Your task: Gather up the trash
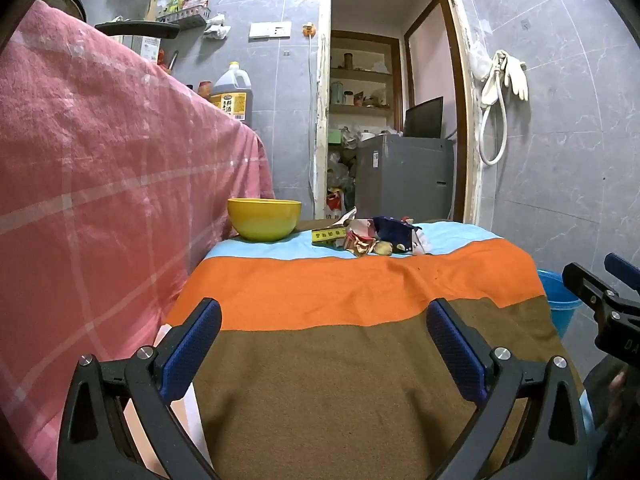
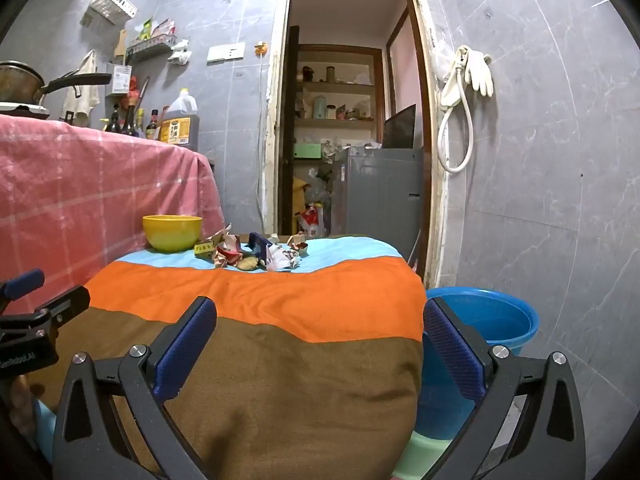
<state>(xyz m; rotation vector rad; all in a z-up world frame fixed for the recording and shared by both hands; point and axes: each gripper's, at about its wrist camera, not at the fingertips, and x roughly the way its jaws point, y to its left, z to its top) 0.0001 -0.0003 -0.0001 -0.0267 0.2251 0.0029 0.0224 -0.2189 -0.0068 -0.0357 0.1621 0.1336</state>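
Left gripper (image 1: 324, 328): black frame, blue pads, jaws spread wide, nothing between them, above the brown band of the striped cloth (image 1: 360, 380).
Right gripper (image 2: 320, 328): same build, jaws wide apart, empty, over the cloth's near right edge.
Trash: heap of crumpled paper wrappers and scraps (image 1: 372, 238) on the far light-blue band.
Bowl: round yellow plastic bowl (image 1: 264, 219), just left of the heap.
Bucket: blue plastic bucket (image 2: 492, 320) on the floor, right of the table.

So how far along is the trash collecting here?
Nothing looks collected yet. The crumpled wrappers still lie heaped on the striped cloth, beside the yellow bowl. Nothing is in hand: left gripper and right gripper both have jaws wide open and empty. All the picking up remains.
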